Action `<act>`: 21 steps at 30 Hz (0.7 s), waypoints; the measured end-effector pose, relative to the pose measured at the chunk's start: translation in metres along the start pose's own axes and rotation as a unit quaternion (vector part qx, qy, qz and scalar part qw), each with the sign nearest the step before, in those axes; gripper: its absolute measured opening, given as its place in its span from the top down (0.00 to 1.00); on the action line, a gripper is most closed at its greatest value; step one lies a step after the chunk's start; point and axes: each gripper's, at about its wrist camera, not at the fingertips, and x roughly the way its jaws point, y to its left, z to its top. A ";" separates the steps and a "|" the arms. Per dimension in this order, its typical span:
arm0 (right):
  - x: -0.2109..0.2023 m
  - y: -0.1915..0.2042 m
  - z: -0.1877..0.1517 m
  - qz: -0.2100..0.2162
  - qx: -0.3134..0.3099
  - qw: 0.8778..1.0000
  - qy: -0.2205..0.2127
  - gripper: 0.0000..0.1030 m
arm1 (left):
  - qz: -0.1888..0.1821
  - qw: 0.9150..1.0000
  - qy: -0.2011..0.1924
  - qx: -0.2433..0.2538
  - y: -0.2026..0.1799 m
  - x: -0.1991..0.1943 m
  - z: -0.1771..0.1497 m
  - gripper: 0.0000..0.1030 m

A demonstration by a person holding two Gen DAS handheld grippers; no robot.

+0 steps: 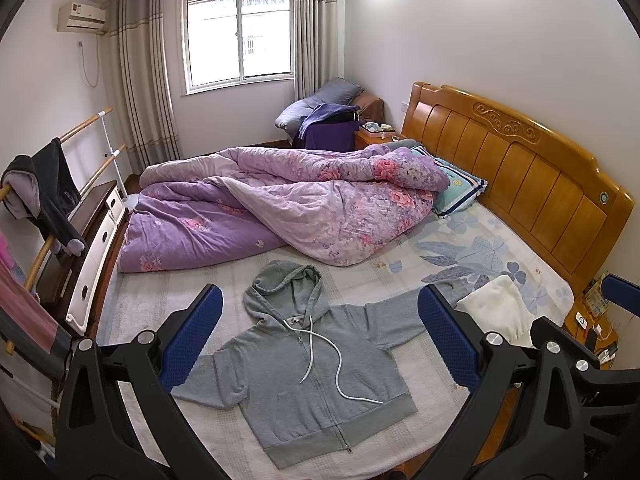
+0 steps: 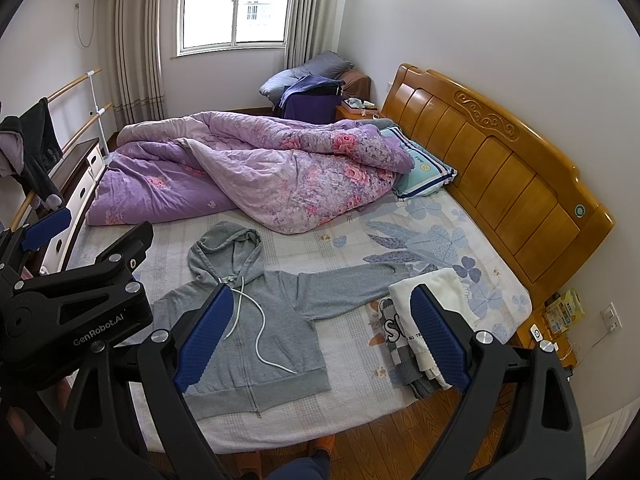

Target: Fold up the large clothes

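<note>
Both grippers, left (image 1: 320, 340) and right (image 2: 322, 338), hang spread wide and empty over the hoodie (image 1: 308, 376); I'd pinch a sleeve (image 2: 344, 284) cuff first, then fold it inward

Bare sheet (image 1: 380, 276) between hoodie (image 1: 316, 364) and quilt (image 1: 280, 208).

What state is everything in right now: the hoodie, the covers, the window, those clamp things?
Hoodie: spread flat, front up, zipped, sleeves out.
Drawstring: loose across the chest.
Quilt: crumpled in a heap.
Stack of clothes: folded, beside the hoodie's sleeve.
Curtains: drawn open.
Window: looks shut.
Dark garment: hanging over a rail.
Left hand-held gripper: open, holding nothing.
Right hand-held gripper: open, holding nothing.
</note>
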 end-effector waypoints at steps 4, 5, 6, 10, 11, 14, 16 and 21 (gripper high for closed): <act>0.000 0.000 0.000 0.000 0.000 1.000 0.000 0.16 | 0.000 1.000 0.000 0.002 0.005 0.000 -0.004 0.05; 0.000 0.000 0.000 0.000 0.000 1.000 0.000 0.16 | 0.000 1.000 -0.001 0.003 0.004 0.000 -0.004 0.05; 0.000 0.000 0.000 0.000 0.000 1.000 0.000 0.16 | 0.001 1.000 -0.001 0.002 0.005 0.000 -0.004 0.05; 0.000 0.000 0.001 0.000 0.000 1.000 0.000 0.16 | 0.000 1.000 0.000 0.002 0.009 0.000 -0.004 0.05; 0.000 0.000 0.001 0.000 0.000 1.000 0.000 0.16 | 0.000 1.000 0.000 0.002 0.009 -0.001 -0.005 0.05; 0.000 0.000 0.001 0.000 0.000 1.000 0.000 0.16 | 0.000 1.000 0.001 0.002 0.009 -0.001 -0.005 0.05; 0.000 0.000 0.001 0.000 0.000 1.000 0.000 0.16 | 0.000 1.000 0.000 0.002 0.008 -0.002 -0.006 0.05; 0.000 0.001 0.002 0.000 0.000 1.000 0.001 0.16 | 0.001 1.000 0.002 0.003 0.006 -0.003 -0.004 0.05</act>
